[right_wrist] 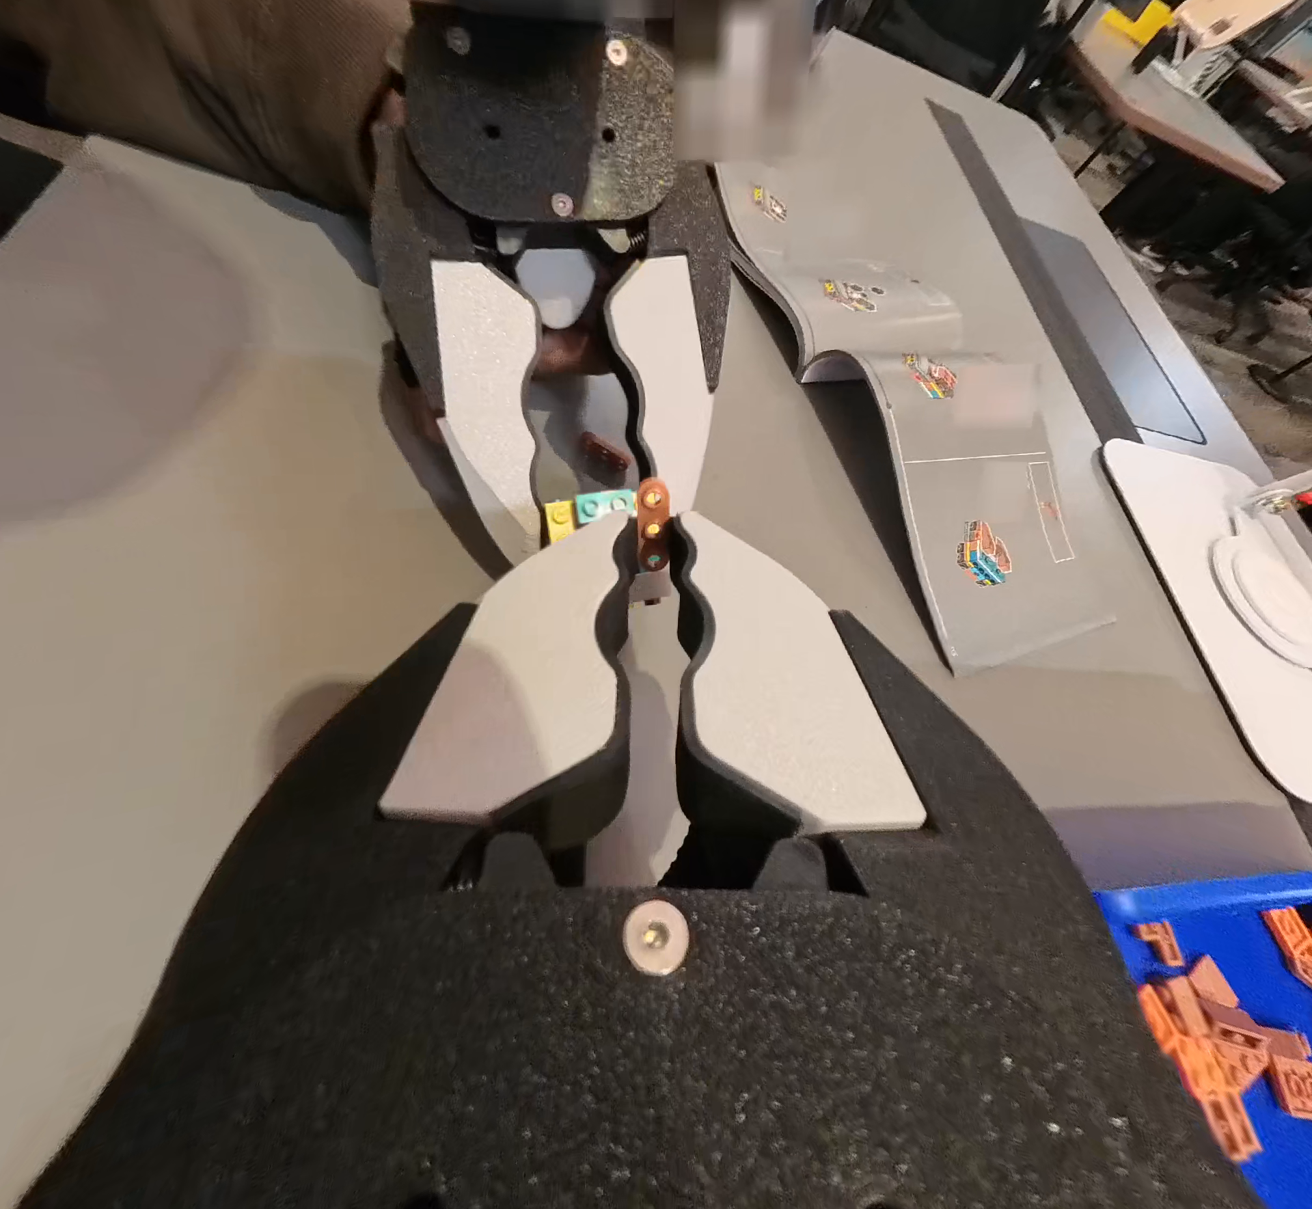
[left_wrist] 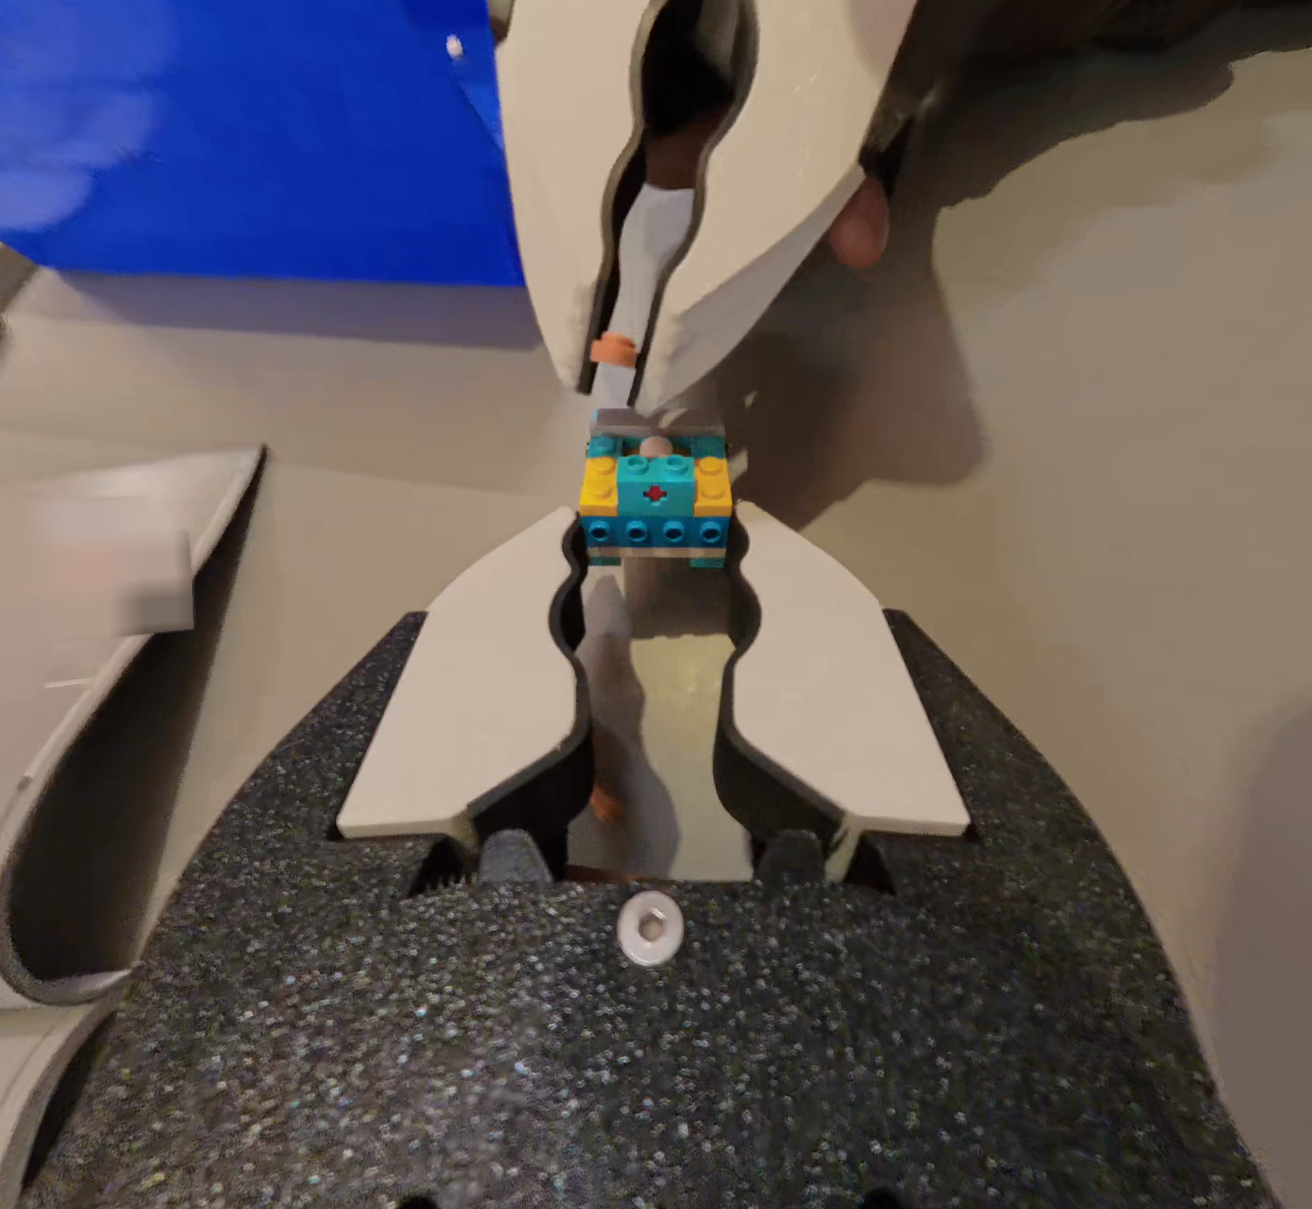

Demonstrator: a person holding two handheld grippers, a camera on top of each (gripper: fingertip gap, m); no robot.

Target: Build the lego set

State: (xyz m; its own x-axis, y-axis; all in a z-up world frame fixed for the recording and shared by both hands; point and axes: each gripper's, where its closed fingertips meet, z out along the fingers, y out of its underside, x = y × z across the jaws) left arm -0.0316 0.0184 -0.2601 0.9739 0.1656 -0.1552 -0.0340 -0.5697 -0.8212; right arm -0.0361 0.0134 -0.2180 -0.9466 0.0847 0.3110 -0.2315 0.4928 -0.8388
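A small lego assembly of teal and yellow bricks on a grey plate, with a red cross on its front, is held between the fingers of my left gripper. My right gripper comes down from above, shut on a narrow brown plate, just over the assembly's top. In the right wrist view my right gripper pinches the brown plate on edge, three studs showing. The left gripper faces it with the assembly partly hidden behind my fingers.
A blue bin at the lower right holds several orange-brown bricks; it also shows in the left wrist view. An open instruction booklet and a white tray lie to the right. A loose dark brown piece lies on the table.
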